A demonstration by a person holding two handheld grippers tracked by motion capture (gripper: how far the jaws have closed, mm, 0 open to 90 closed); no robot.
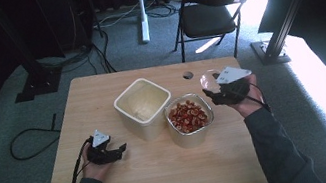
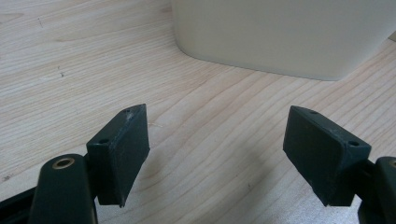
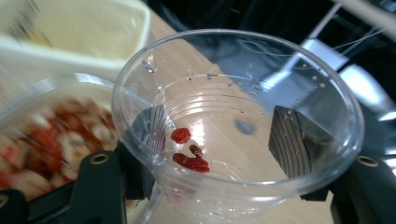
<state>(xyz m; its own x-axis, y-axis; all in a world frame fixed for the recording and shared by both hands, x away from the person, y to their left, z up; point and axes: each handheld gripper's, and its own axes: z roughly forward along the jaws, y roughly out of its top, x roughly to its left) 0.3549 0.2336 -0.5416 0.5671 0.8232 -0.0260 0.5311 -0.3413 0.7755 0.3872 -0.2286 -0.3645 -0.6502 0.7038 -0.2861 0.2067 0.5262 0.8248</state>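
The right gripper [image 1: 212,94] is clamping a clear plastic cup [image 3: 238,121] at three o'clock of the red-filled tub [image 1: 189,117], while the left gripper [image 2: 233,154] is gaping wide

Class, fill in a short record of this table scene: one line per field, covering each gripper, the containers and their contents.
left gripper: open, holding nothing, low over the wooden table
right gripper: shut on clear plastic cup
cup contents: a few red pieces, water droplets on the wall
cream tub: no red pieces visible inside
metal tub: full of red and pale pieces
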